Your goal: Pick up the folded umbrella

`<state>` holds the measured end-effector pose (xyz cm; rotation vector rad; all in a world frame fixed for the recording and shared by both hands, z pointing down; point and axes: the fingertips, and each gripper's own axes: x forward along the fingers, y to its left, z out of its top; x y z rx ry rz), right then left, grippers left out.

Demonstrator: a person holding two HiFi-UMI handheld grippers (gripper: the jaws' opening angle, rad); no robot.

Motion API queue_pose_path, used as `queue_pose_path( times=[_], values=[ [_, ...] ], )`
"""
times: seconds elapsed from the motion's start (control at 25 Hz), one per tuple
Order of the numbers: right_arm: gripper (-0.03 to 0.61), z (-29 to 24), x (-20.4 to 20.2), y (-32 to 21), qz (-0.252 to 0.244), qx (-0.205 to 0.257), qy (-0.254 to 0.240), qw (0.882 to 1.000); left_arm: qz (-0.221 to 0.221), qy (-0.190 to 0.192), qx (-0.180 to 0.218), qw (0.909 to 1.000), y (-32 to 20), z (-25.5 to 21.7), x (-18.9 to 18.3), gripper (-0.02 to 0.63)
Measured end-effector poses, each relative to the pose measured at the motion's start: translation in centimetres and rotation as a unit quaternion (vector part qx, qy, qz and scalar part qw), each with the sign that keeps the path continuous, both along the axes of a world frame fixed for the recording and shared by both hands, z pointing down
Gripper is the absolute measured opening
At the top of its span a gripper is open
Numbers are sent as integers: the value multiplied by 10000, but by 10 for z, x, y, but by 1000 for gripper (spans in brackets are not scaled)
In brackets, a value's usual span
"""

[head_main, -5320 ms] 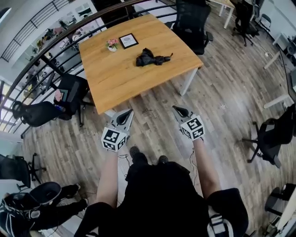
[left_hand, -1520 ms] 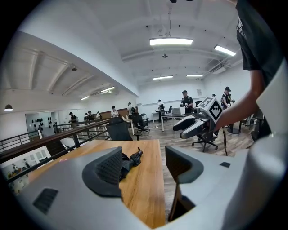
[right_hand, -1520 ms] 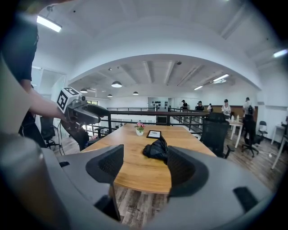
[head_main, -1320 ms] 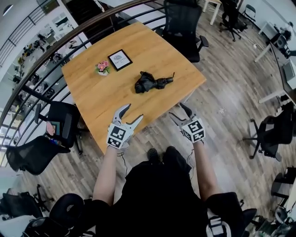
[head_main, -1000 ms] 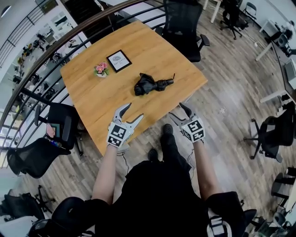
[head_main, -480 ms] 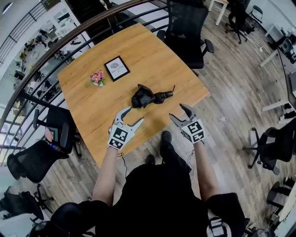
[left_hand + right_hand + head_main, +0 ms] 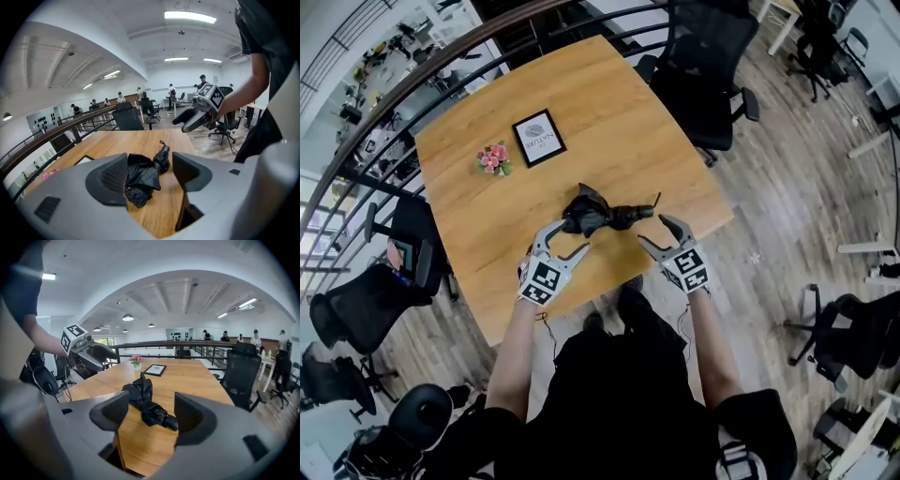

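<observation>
Your left gripper (image 7: 567,236) has its two jaws spread wide with nothing clamped. In the left gripper view, the folded black fabric umbrella (image 7: 140,177) shows in the gap between the pads, lying just ahead, and neither pad presses on it. Your right gripper (image 7: 653,230) is the same: jaws wide apart and empty, with the umbrella framed between them on the tabletop a little beyond.

Head view: both grippers are over the near edge of the light-brown wooden table (image 7: 609,103), one to each side of the umbrella. The left gripper's tips are just beside the bunched canopy end. The right gripper's tips are near the slim handle end with its small strap loop. Contact at either end: cannot tell from this view; the gripper views show none.

The umbrella lies flat on the table near its front edge, roughly crosswise to you, with the loose folds at your left and the handle at your right.

Further back on the table, to the left of centre, is a flat black-framed white card (image 7: 538,139). Just to its left is a small pot of pink flowers (image 7: 493,158), well apart from the umbrella.

Beyond the far right corner of the table stands a black mesh office chair (image 7: 708,66). A dark curved railing (image 7: 394,103) runs along the far left side of the table.
</observation>
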<state>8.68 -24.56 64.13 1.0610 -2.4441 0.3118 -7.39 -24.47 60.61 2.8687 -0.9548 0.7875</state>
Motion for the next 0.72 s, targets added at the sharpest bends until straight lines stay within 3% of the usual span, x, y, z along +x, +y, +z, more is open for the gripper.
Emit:
queue_pose_path(
  times=[0.12, 0.4, 0.72],
  values=[
    [316, 9, -2, -13, -265, -91, 69, 9996, 54, -321, -125, 9994, -6, 18, 5, 302],
    [316, 35, -19, -30, -1067, -204, 302, 9936, -75, -614, -239, 9978, -28, 42, 6, 302],
    [322, 65, -41, -43, -1838, -323, 750, 9796, 296, -1065, -512, 9926, -49, 75, 5, 323]
  ],
)
